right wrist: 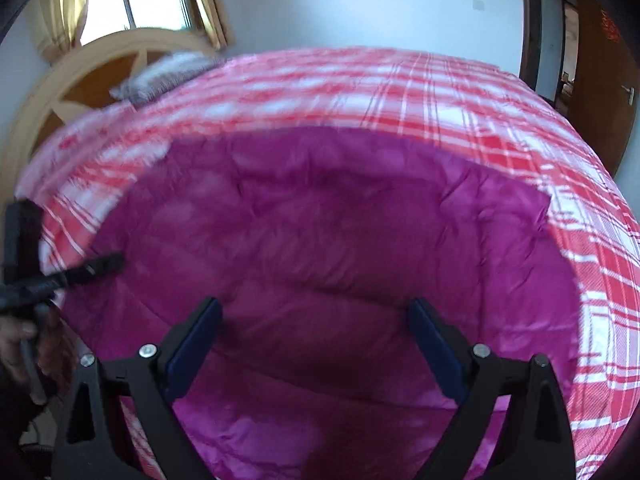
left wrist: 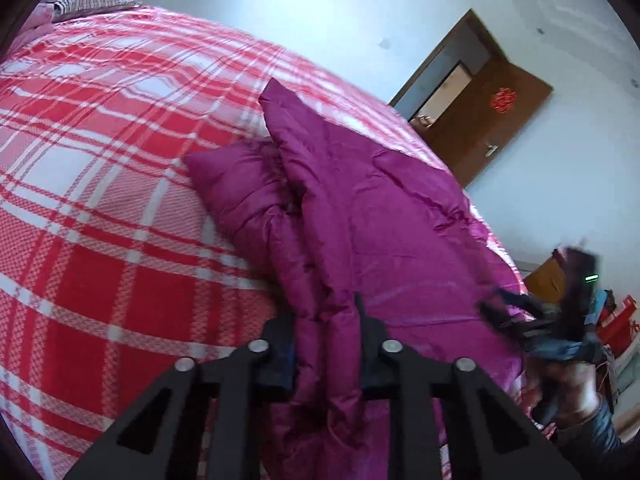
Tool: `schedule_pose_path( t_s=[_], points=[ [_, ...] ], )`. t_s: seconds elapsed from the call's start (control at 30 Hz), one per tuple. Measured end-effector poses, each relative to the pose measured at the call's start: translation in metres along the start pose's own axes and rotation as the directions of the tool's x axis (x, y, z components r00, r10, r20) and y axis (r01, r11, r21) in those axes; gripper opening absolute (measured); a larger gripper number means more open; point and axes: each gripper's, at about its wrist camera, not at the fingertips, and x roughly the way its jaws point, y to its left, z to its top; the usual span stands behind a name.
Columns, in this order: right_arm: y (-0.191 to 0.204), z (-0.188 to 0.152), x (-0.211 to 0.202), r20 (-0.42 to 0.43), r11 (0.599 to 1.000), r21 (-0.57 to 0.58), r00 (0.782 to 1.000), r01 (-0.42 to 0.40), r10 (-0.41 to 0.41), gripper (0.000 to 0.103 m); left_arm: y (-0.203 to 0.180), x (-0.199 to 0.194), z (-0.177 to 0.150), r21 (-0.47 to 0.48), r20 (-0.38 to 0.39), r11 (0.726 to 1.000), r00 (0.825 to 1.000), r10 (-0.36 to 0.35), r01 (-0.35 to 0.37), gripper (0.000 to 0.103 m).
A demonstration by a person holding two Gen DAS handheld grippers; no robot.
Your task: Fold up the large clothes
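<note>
- Bedspread (left wrist: 100, 200), red plaid, fills left of left wrist view; magenta puffer coat (left wrist: 360, 208) lies on it, centre-right.
- Left gripper (left wrist: 326, 344), bottom centre: clamped on a coat ridge.
- Right gripper (right wrist: 316, 344): jaws apart, over coat, nothing held.
- Folding looks barely begun; coat mostly spread.

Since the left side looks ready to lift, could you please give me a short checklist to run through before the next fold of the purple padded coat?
1. Left gripper shut on a ridge of the purple padded coat: ok.
2. How deep that bite goes: cannot tell, the fabric hides the pads.
3. Right gripper holding the coat: not ok, its jaws stand wide open above it.
4. Coat lies wholly on the plaid bedspread: cannot tell, its near edge runs out of view.
5. Bedspread beyond the coat free for the fold: ok.
6. Grippers apart from each other: ok.
</note>
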Motion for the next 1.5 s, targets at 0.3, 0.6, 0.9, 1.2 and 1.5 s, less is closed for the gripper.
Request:
schedule_pose_path(
  t_s=[0.3,0.6,0.9,1.2,1.5],
  points=[
    [-0.007,-0.005,0.010,0.005,1.000,0.004,1.000,-0.025,0.025,0.103,-0.037,-0.040,0.033,-0.084,0.130,0.961,0.959,-0.250,0.262,0.014],
    [-0.049,-0.013,-0.020,0.107,0.975,0.106,0.977,-0.194,0.183,0.100,-0.216,-0.039,0.055,0.315,0.100,0.906,0.940,-0.327,0.282,0.014],
    [-0.181,-0.042,-0.101,0.340,0.878,0.413,0.935,-0.243,0.099,0.099,-0.320,0.081,-0.011,0.638,-0.018,0.755,0.983,-0.181,0.151,0.014],
    [-0.175,0.016,-0.136,0.358,0.912,0.191,0.891,-0.363,0.279,0.097,-0.346,0.133,-0.081,0.808,0.061,0.589,0.997,-0.044,-0.023,0.015],
    [-0.175,0.028,-0.063,0.125,0.953,0.280,0.989,-0.116,0.084,0.063,-0.326,0.042,-0.078,0.763,0.166,0.646,0.975,-0.148,-0.032,0.065]
  ],
)
